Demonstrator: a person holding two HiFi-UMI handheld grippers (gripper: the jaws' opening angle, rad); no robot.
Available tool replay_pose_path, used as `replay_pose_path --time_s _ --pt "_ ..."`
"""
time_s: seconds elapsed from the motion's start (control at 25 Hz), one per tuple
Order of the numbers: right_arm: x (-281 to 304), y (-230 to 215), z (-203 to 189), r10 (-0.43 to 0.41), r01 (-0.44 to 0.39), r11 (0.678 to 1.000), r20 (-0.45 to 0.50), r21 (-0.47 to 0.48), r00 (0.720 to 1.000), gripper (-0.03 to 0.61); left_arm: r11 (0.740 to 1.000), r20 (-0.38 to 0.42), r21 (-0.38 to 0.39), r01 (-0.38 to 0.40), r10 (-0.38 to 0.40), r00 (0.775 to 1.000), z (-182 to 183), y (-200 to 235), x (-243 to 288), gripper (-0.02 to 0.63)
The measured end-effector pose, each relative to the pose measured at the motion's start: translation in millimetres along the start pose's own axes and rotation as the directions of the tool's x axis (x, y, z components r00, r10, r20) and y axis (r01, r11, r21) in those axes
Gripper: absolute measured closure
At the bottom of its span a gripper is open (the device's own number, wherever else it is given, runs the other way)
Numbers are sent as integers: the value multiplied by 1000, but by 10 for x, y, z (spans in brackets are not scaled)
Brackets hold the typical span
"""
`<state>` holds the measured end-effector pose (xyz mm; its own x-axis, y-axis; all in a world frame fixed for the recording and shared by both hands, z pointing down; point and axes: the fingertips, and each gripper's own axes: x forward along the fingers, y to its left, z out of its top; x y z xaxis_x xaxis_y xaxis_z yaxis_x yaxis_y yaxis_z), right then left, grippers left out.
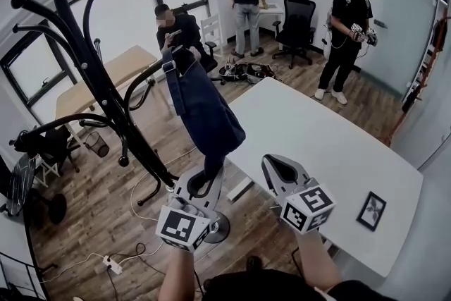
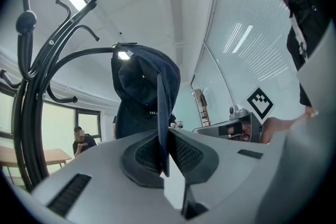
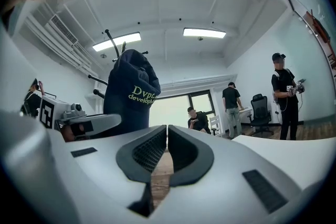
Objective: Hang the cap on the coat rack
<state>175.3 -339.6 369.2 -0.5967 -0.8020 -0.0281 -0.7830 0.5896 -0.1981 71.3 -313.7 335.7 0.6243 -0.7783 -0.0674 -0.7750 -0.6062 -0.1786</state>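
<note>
Navy cap [image 1: 208, 116]: hangs long at the centre of the head view. Its crown is up against the tip of a curved hook arm [image 2: 79, 55] and its brim end points down into the left gripper.
Left gripper [image 1: 209, 178]: clenched on the brim's edge, which shows as a thin dark blade between the pads in the left gripper view.
Right gripper [image 1: 273, 167]: jaws drawn together on nothing. It is held at lower centre-right, just beside the left one and near the corner of the white desk [image 1: 338, 151].
Coat rack [image 1: 91, 74]: black metal, filling the left of the head view, with several arms curving upward. The cap is on the arm that reaches toward the centre.
Step in hand: seating the cap on the hook. In the left gripper view the crown looks draped over the arm's tip, but I cannot tell whether it already carries its own weight.
Next move: probably lower the brim a little so the crown settles over the tip, then let the jaws part and draw the gripper down and away without tugging the cloth.
Watch for: the cap sliding off the smooth arm on release.
</note>
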Motion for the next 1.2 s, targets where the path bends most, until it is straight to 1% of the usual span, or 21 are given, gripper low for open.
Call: replay_pose_path --time_s 0.24,0.4,0.48,0.56,0.64,0.68,0.84,0.92,0.96,1.04,1.2 --pt "29 60 26 12 -12 1000 -10 -9 1000 546 1000 -11 -4 -16 16 1000 -82 43 0 583" --pt "32 77 24 13 -13 1000 -16 -10 1000 546 999 -32 4 -48 48 998 -159 101 -20 583" --pt "42 89 29 14 -14 1000 -17 -9 1000 546 997 -28 36 -63 64 998 -164 124 -27 583" --pt "58 117 26 18 -18 1000 -19 -7 1000 546 990 -27 120 -74 78 997 -158 115 -24 583" --pt "64 146 14 23 -23 1000 -21 -2 1000 546 975 -31 202 -97 105 994 -150 118 -18 578" --pt "64 157 5 25 -25 1000 -24 -1 999 546 970 -31 218 -109 118 992 -150 126 -20 578" --pt "54 178 -4 30 -30 1000 -29 -8 999 546 971 -6 201 -130 134 991 -152 128 -41 576" --pt "52 184 3 30 -31 999 -28 -11 999 546 970 -6 215 -115 119 993 -146 100 -37 499" --pt "49 187 2 30 -30 999 -27 -11 999 546 969 -4 222 -105 109 994 -142 82 -35 479" --pt "32 192 -6 27 -28 1000 -29 -11 999 546 969 19 226 -95 94 995 -117 37 -35 471" --pt "-19 182 -22 18 -18 1000 -35 -15 999 546 961 40 258 -101 94 995 -74 -24 -36 412"
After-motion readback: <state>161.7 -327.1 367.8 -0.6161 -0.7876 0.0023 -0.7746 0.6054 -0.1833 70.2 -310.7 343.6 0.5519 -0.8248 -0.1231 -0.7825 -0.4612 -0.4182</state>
